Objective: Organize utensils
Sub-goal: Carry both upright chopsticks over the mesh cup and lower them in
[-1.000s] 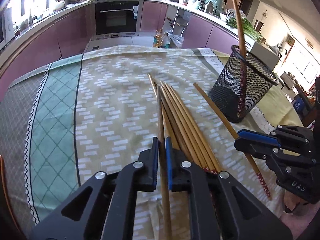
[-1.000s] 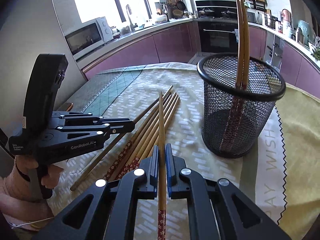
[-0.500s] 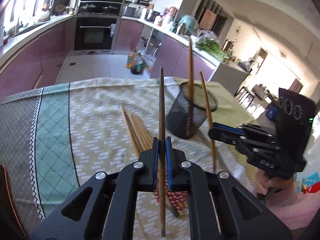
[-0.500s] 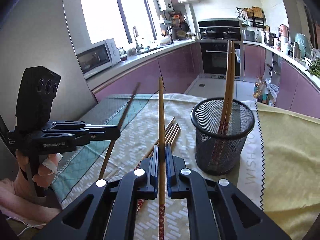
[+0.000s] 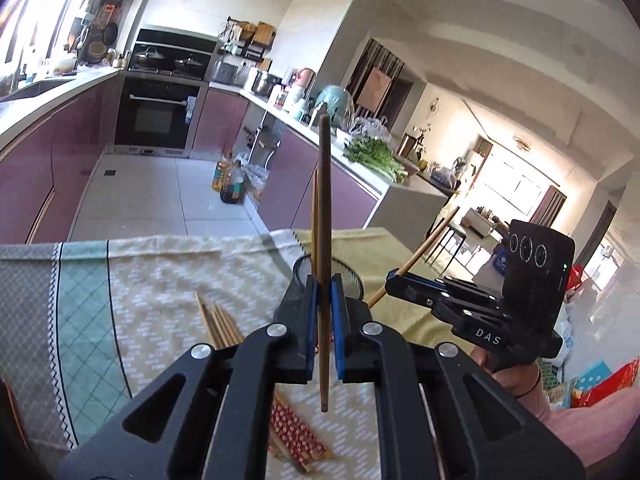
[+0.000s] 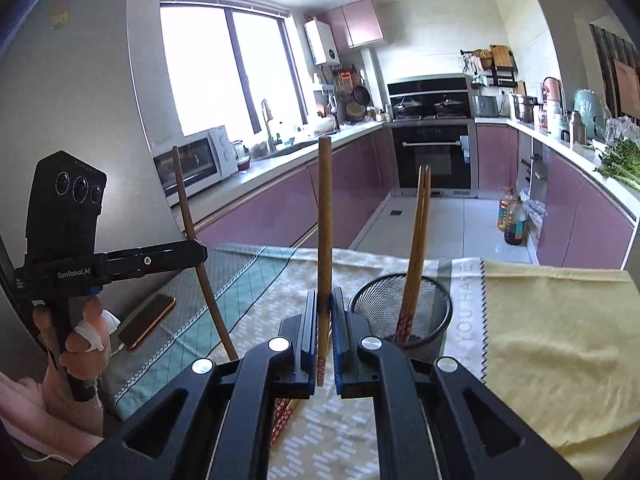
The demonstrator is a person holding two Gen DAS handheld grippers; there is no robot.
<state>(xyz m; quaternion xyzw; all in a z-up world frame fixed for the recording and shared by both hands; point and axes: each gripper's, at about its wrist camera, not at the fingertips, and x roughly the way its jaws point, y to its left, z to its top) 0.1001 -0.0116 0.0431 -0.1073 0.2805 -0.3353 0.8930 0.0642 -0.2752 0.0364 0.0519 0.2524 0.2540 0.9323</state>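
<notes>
My left gripper (image 5: 324,288) is shut on a brown chopstick (image 5: 325,216) that stands upright, raised above the table. My right gripper (image 6: 325,300) is shut on another chopstick (image 6: 324,216) with a red-patterned lower end, also upright. Each gripper shows in the other's view: the right one (image 5: 394,276) with its slanted stick, the left one (image 6: 198,254) at the left. A black mesh cup (image 6: 400,308) stands just right of my right gripper and holds two chopsticks (image 6: 418,232). Several more chopsticks (image 5: 224,326) lie on the patterned cloth, partly hidden under my left gripper.
A phone (image 6: 146,322) lies near the table's left edge beside the hand holding the left gripper. A yellow cloth (image 6: 560,320) covers the table's right part. Purple kitchen cabinets (image 6: 280,216), an oven and oil bottles (image 6: 512,220) on the floor lie beyond the far edge.
Both grippers rose from the table, each lifting its chopstick out of the pile. The sticks went from lying flat to standing upright, and the mesh cup now sits lower and farther off.
</notes>
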